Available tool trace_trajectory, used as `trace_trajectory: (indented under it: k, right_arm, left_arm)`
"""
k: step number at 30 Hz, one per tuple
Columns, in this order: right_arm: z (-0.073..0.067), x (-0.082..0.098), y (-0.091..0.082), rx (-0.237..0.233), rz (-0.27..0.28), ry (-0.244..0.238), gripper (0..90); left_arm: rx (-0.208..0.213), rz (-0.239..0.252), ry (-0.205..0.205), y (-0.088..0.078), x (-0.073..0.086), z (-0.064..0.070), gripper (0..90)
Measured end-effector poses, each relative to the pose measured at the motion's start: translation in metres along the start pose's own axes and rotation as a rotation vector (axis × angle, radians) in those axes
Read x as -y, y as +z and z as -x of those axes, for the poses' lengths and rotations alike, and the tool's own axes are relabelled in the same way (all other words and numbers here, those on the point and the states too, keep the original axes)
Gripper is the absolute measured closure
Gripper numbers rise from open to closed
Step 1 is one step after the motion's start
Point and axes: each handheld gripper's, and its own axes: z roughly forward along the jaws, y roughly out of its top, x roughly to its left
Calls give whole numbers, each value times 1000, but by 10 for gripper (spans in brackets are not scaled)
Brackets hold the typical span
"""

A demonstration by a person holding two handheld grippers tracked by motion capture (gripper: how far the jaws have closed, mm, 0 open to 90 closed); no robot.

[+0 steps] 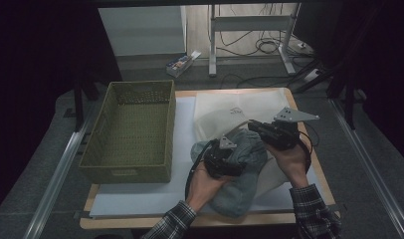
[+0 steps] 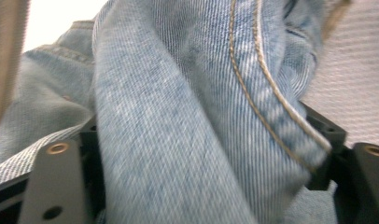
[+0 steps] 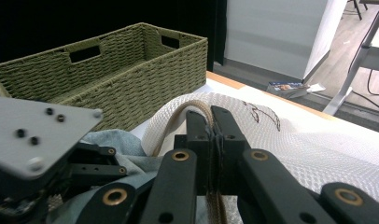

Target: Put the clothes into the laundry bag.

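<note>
A pair of light blue jeans (image 1: pixel 245 172) lies bunched at the table's front, partly on a white mesh bag (image 1: pixel 225 112). My left gripper (image 1: pixel 237 157) reaches into the heap. In the left gripper view a thick fold of the denim (image 2: pixel 178 116) lies between its wide-apart jaws, and my left gripper (image 2: pixel 208 135) is open around it. My right gripper (image 1: pixel 254 125) sits just behind the jeans. It is shut (image 3: pixel 211 121) on the bag's beige rim (image 3: pixel 187 105), lifting the mesh bag (image 3: pixel 295 140) a little.
A green woven basket (image 1: pixel 133 132) stands at the table's left, its wall (image 3: pixel 108 70) close to both grippers. A white sheet (image 1: pixel 140 199) covers the tabletop. Beyond the table are a desk frame (image 1: pixel 250 25), cables and a small box (image 1: pixel 180 63) on the floor.
</note>
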Motion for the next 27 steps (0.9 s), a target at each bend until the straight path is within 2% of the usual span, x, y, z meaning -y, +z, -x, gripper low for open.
trace_trajectory:
  k: [2,4,7,11,17,19,21,22,25,26,27]
  right_arm:
    - [1,0,-1,1,0,0,857]
    - [1,0,-1,0,-2,2,856]
    - [1,1,-1,-4,-3,7,856]
    - [0,1,-1,-4,-5,6,856]
    - [0,1,-2,-4,-8,5,856]
    - [0,1,-1,-8,-7,8,856]
    - [-1,1,-1,-7,-10,7,856]
    - [-1,1,-1,-8,-8,7,855]
    - [-1,1,-2,-9,-7,6,856]
    - [-1,1,-3,-9,-7,8,856]
    - [0,1,-3,-11,-6,9,856]
  left_arm:
    - [-1,8,9,-4,0,4,217]
    - [19,35,13,-12,1,7,207]
    - [31,51,26,-24,1,9,188]
    - [29,18,43,-32,9,12,179]
    - [21,-46,61,-24,30,16,161]
    - [2,-60,72,-20,34,16,178]
    - [-23,-60,95,-16,36,15,284]
    - [-22,-61,98,-15,37,14,405]
    - [11,-70,77,-14,37,2,706]
    - [12,-62,65,-14,37,0,772]
    - [18,-50,51,-14,36,-3,794]
